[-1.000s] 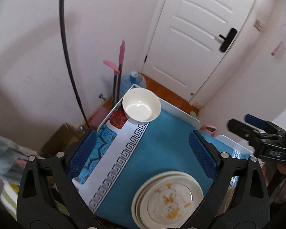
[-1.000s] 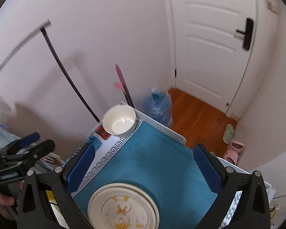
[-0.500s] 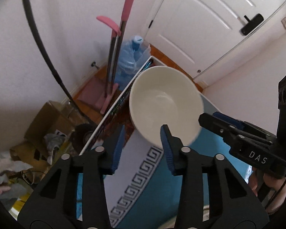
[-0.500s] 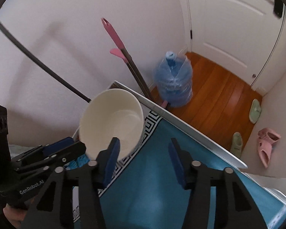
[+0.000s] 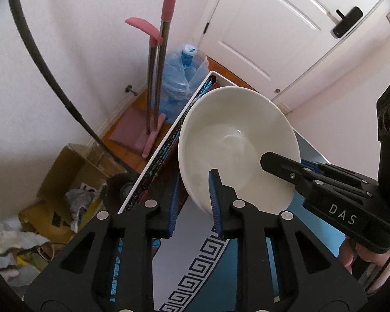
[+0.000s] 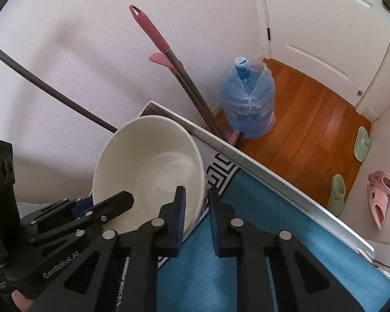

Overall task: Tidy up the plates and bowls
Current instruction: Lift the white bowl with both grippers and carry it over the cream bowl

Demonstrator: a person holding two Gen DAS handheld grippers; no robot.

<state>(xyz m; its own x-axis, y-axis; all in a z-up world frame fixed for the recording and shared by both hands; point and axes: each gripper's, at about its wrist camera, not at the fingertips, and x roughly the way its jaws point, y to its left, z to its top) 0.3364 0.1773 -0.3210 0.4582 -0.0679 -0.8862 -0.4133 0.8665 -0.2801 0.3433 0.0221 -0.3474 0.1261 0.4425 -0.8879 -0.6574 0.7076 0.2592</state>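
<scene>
The left gripper [image 5: 193,202] is clamped on the near-left rim of the white bowl [image 5: 236,145]. The bowl is held tilted at the far left corner of the blue-clothed table [image 6: 280,215]. Its right rim is pinched by the right gripper [image 6: 196,215].

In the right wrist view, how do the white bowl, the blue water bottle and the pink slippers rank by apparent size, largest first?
1. White bowl, though it is nearest the camera, so this may exaggerate it.
2. Blue water bottle, farther away on the floor.
3. Pink slippers, the smallest as seen, and near the distorted edge.
</scene>
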